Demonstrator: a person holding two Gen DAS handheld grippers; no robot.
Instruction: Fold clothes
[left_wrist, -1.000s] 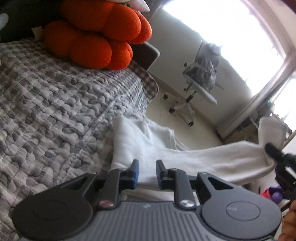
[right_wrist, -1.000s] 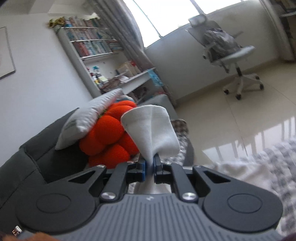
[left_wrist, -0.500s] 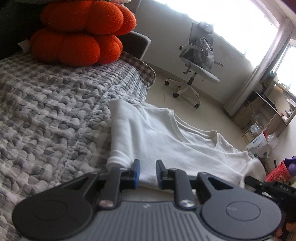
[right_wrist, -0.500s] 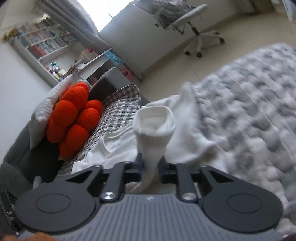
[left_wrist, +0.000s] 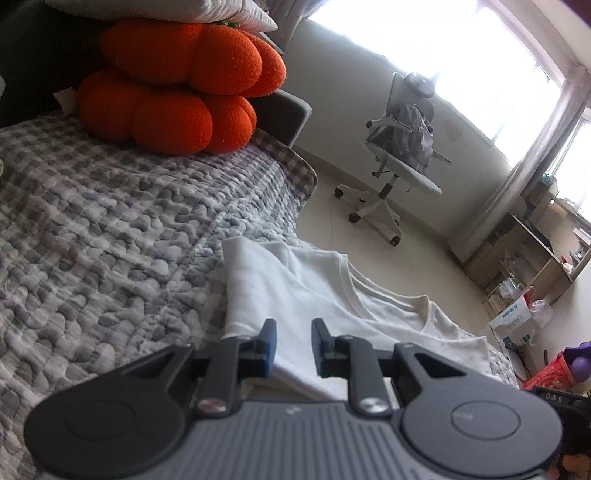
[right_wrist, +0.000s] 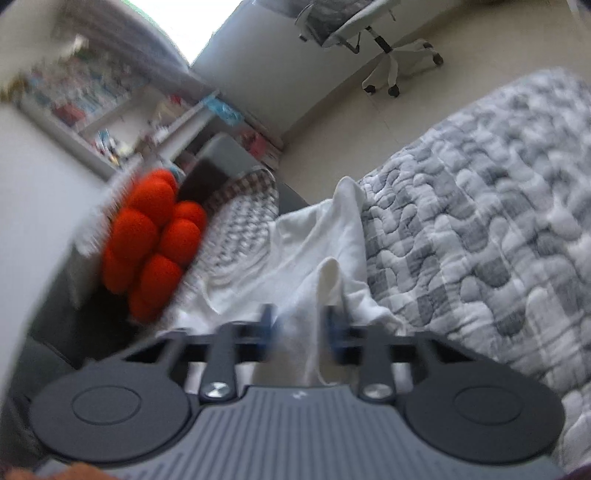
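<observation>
White soft cotton shirt (left_wrist: 317, 295) lies flat on the bed, just in front of the left tool (left_wrist: 293, 345). That tool has a small gap between its two blue-tipped fingers. The folded edge of the shirt sits in that gap, but I cannot tell if the fingers squeeze it or only sit around it.

The right tool (right_wrist: 297, 325) is blurry. A bunched sleeve of the same shirt (right_wrist: 325, 280) stands up between its fingers. The fingers are closing now, and I can see space on both sides of the cloth, so they do not seem to pinch it.

Under the shirt is the grey and white bumpy quilt (left_wrist: 110, 236) that covers the bed. Past the left tool, at the far end of the bed, sits a big orange puffy cushion (left_wrist: 177, 92). Farther away, on the floor, stands a grey office chair on wheels (left_wrist: 399, 162) under a bright window.

I think the sleeve is being laid over the shirt to make a fold. What could go wrong: the sleeve is bunched, so if the right tool pulls away, the cloth may snag on a finger and drag out of place. The shirt also lies near the bed's edge, so a tug could slide it toward the floor.
</observation>
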